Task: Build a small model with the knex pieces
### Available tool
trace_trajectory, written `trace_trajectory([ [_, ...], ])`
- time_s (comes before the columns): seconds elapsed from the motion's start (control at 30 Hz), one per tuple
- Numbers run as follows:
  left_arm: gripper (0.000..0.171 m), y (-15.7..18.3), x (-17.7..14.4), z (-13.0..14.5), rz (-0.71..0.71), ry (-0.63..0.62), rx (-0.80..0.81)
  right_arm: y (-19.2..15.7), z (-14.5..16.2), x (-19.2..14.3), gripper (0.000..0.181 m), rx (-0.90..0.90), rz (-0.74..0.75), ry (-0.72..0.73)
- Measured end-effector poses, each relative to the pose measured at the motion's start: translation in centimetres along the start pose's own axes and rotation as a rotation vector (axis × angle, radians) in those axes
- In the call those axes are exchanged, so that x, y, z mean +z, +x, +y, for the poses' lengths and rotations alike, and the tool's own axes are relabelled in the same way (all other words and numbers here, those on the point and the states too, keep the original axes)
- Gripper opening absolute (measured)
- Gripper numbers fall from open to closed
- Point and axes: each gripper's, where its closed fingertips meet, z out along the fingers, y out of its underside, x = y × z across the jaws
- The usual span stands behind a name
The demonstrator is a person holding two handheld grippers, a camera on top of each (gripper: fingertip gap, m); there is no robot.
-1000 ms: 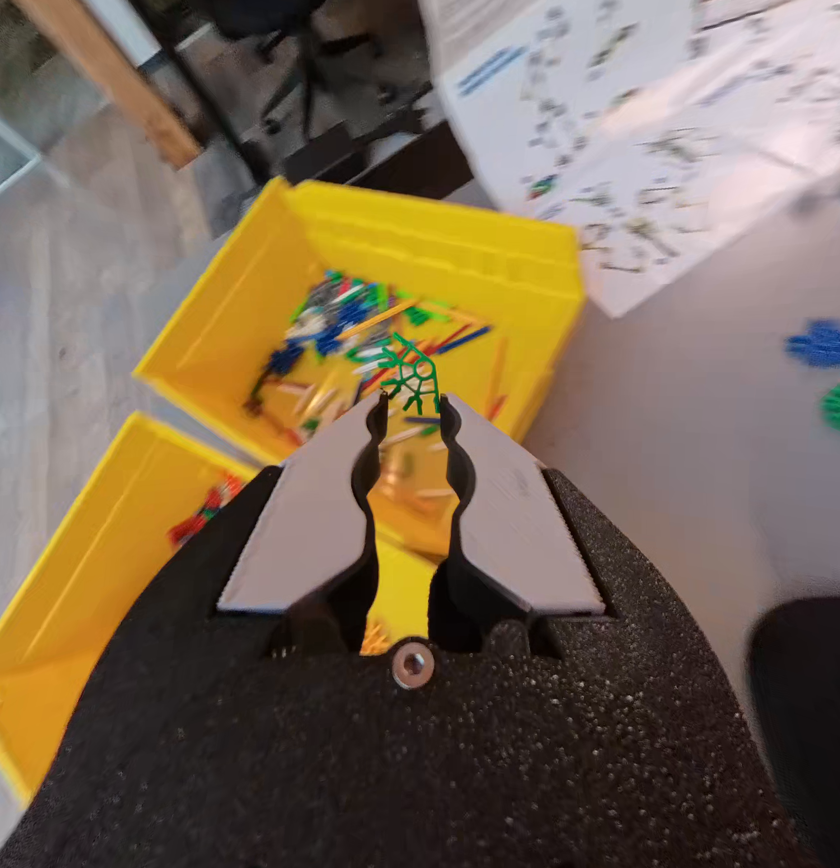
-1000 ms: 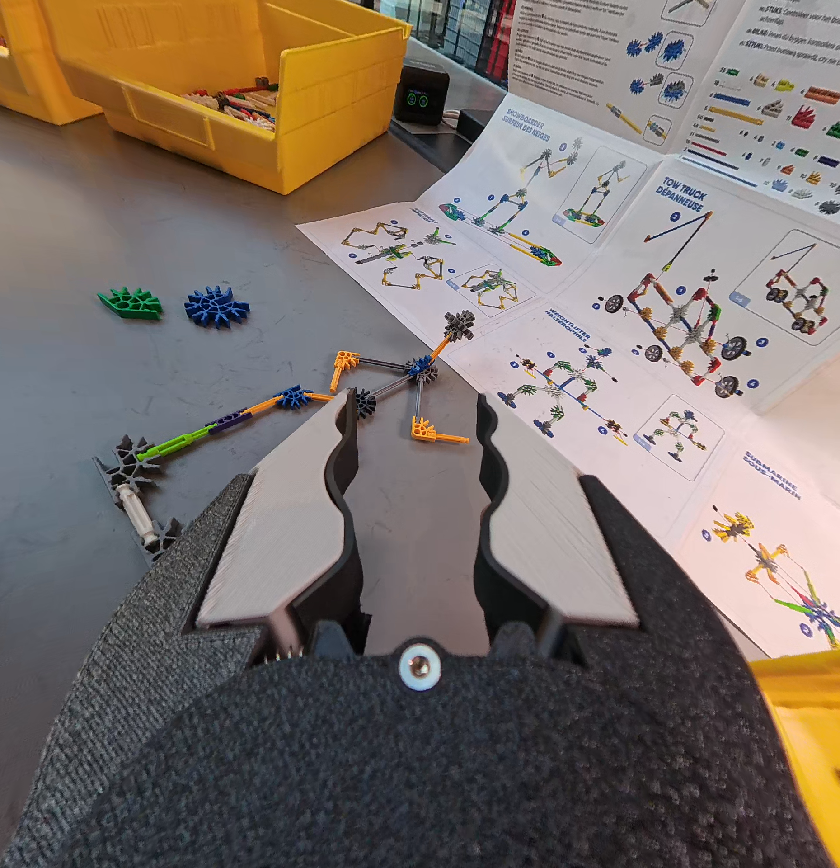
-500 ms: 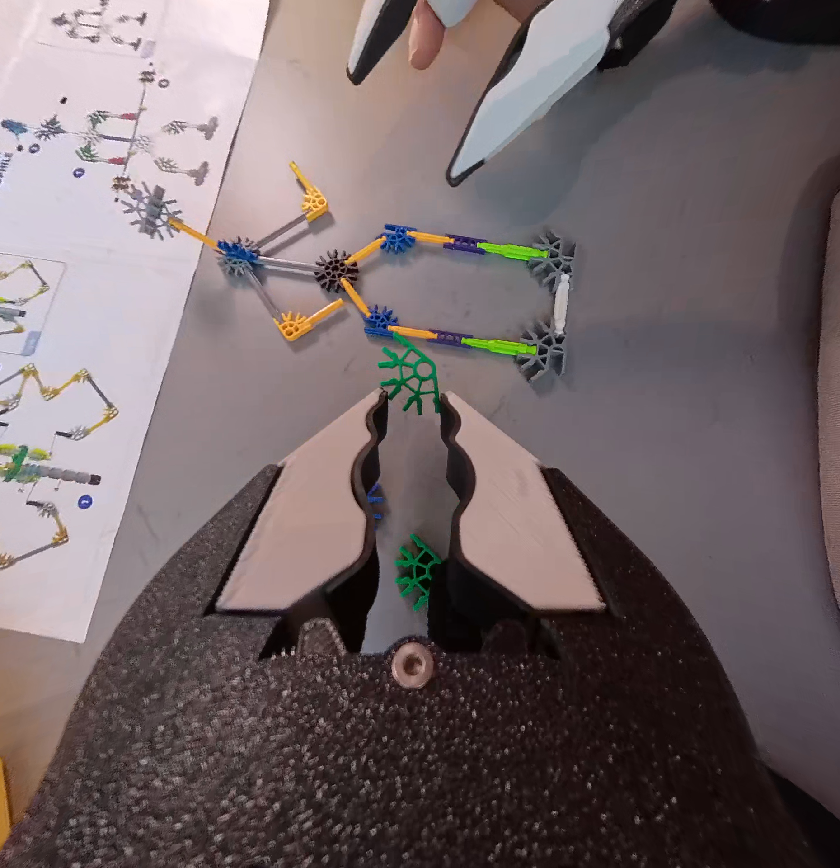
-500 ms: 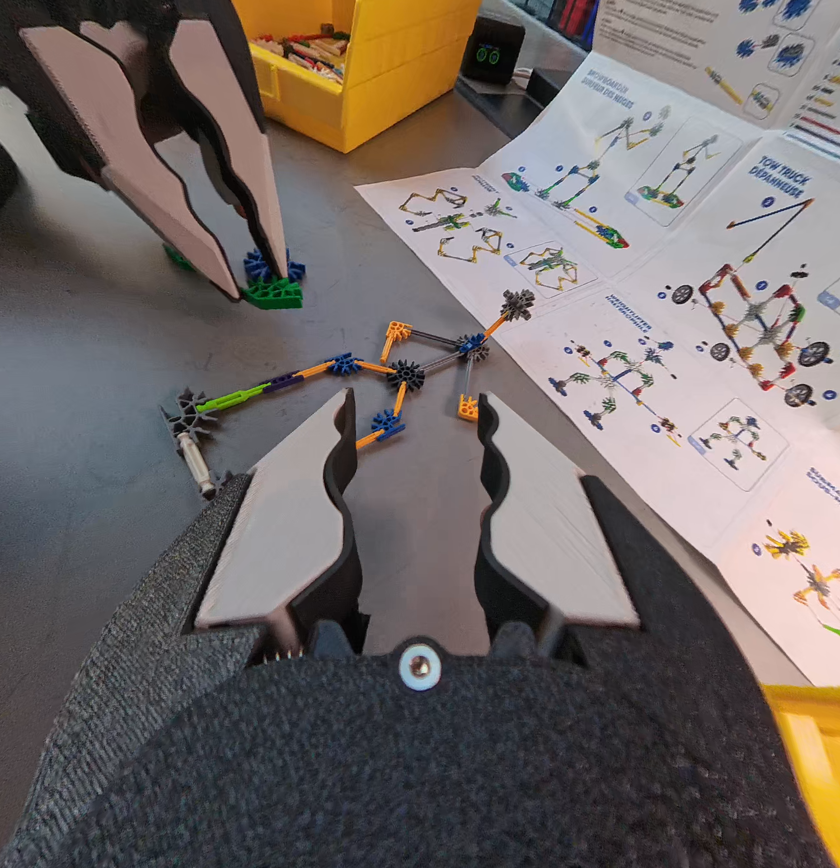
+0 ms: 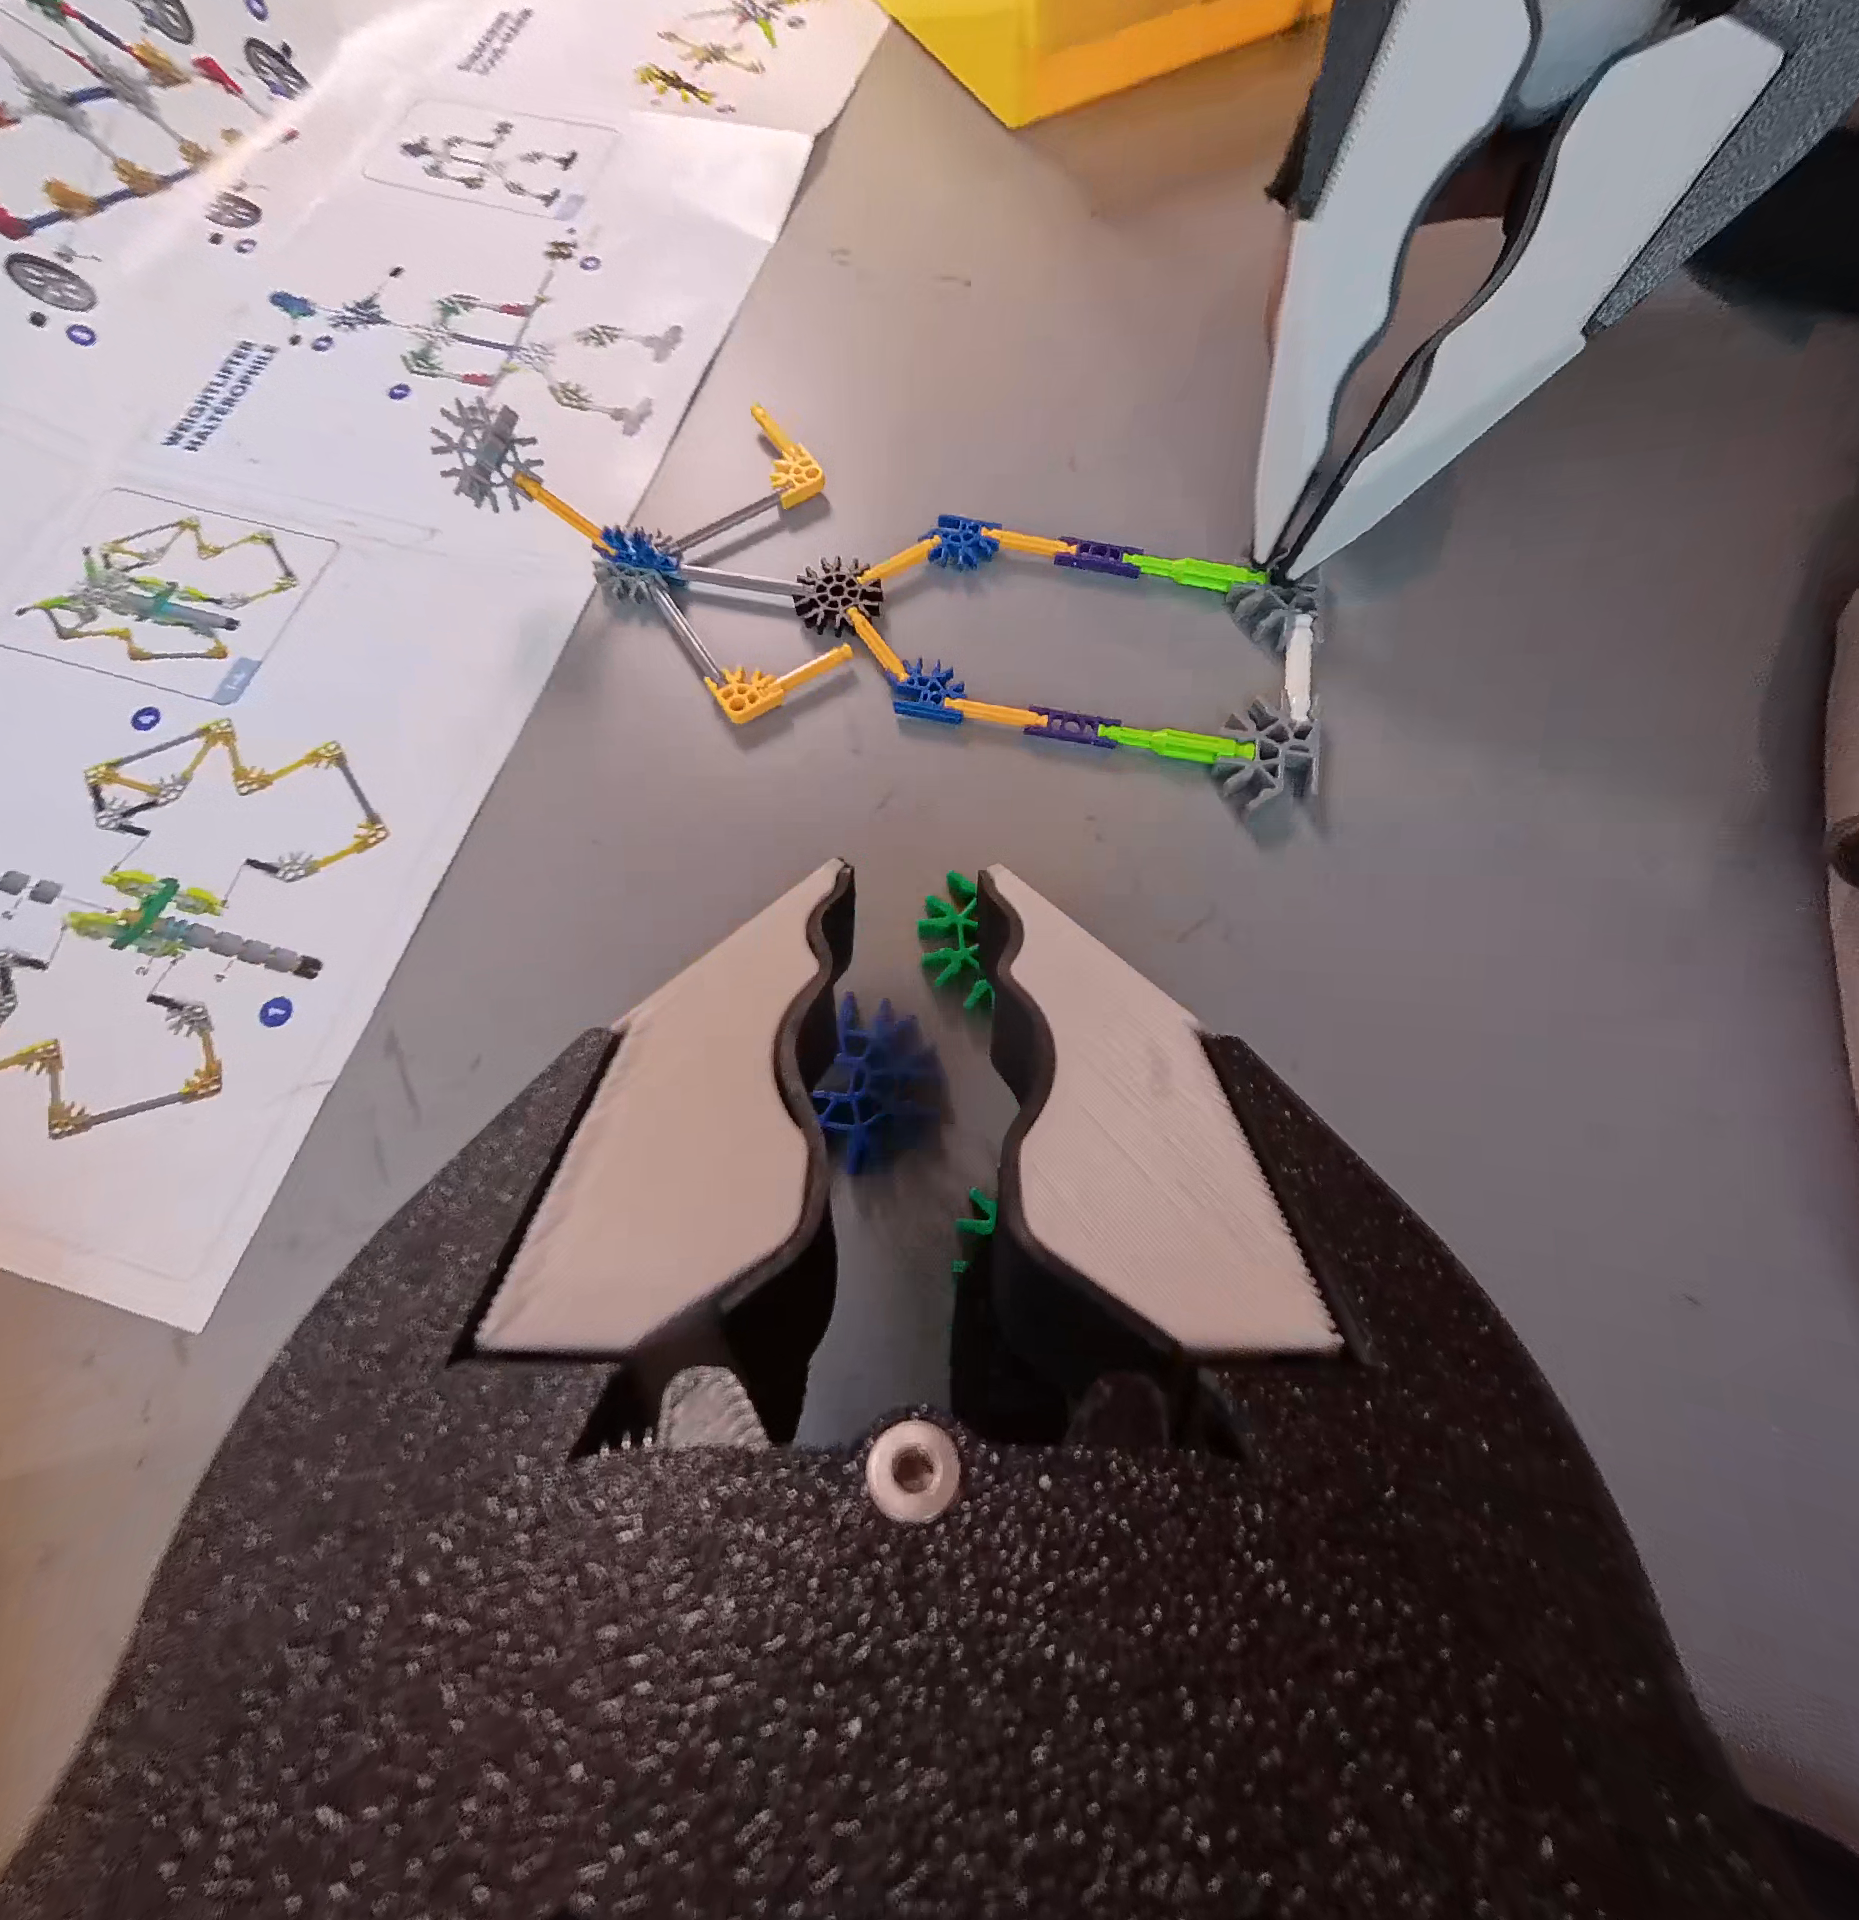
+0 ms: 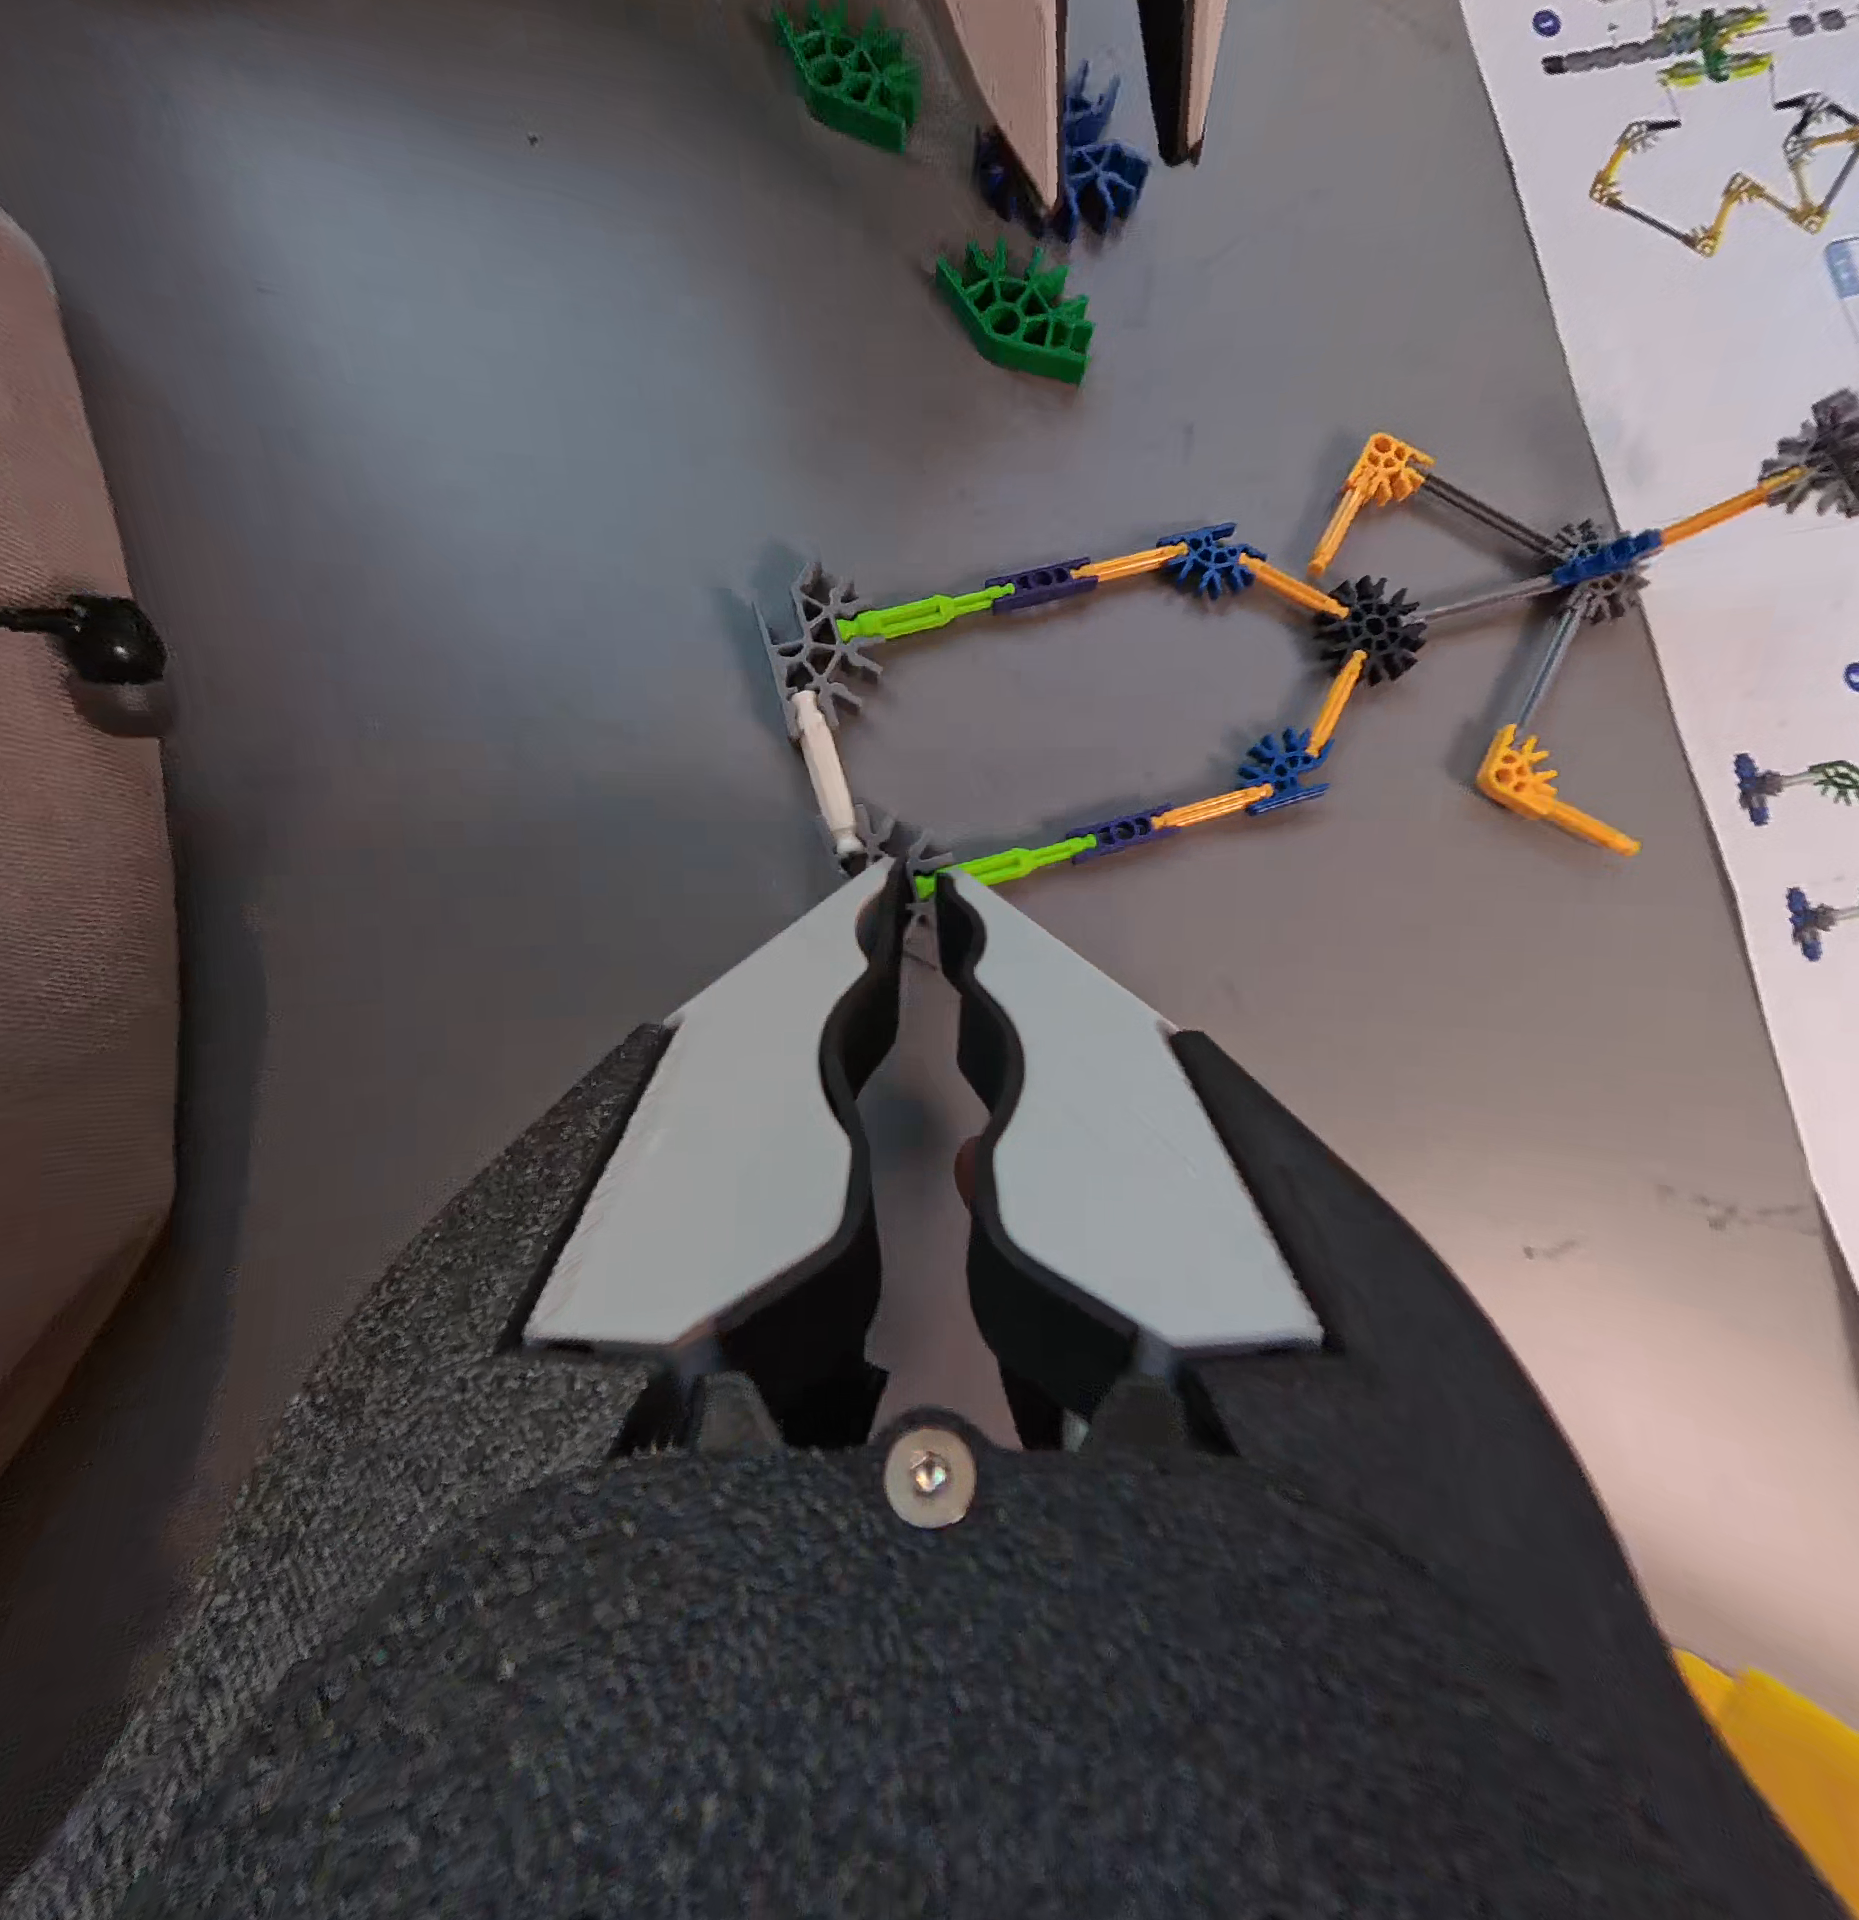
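Right gripper (image 6: 912,883) down at the far end of the rod figure (image 5: 837,594), fingers nearly closed, pinching the grey end connector (image 6: 894,836) right where a lime rod plugs in. Left gripper (image 5: 917,871) just beside the figure's long side, fingers parted and holding nothing, straddling a loose blue connector (image 5: 878,1081) flat on the grey table (image 5: 1527,1039). One green connector (image 5: 951,935) between tips and figure, free of both fingers. Second green connector (image 6: 852,73) farther from the figure. Instruction sheet (image 5: 281,623) under the figure's head end.

Bare grey table (image 6: 437,520) left, rod figure (image 6: 1216,644) blocking centre
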Motion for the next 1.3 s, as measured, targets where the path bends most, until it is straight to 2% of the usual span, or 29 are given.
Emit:
trace_trajectory([
  [0.1,0.023,-1.3,-0.6,-0.2,-0.056,0.067,-0.057,1.0,1.0,-0.7,0.000,0.024,0.004,-0.014],
  [0.33,0.024,-7.2,-2.9,-0.3,-0.323,0.190,-0.240,1.8,3.2,-2.3,0.000,0.126,-0.065,0.010],
  [0.43,0.024,-9.3,-3.9,0.3,-0.408,0.216,-0.293,1.8,2.8,-2.6,0.019,0.174,-0.126,0.086],
  [0.57,0.026,-10.8,-5.2,0.5,-0.486,0.248,-0.326,3.2,0.2,-3.7,0.028,0.273,-0.162,0.299],
  [0.67,0.026,-11.5,-6.1,0.3,-0.551,0.275,-0.326,5.2,-1.4,-4.1,0.036,0.321,-0.100,0.437],
  [0.8,0.028,-12.6,-7.4,0.3,-0.636,0.302,-0.333,7.3,-2.3,-4.8,0.046,0.388,-0.025,0.545],
  [0.93,0.028,-12.9,-7.8,0.4,-0.652,0.317,-0.354,10.2,-2.7,-6.8,0.047,0.435,0.153,0.667],
  [1.13,0.028,-12.9,-7.5,0.6,-0.638,0.310,-0.364,13.3,-1.1,-7.6,0.066,0.391,0.477,0.599],
  [1.3,0.028,-13.0,-7.9,0.3,-0.658,0.318,-0.352,14.1,-0.5,-7.0,0.070,0.380,0.572,0.522],
])
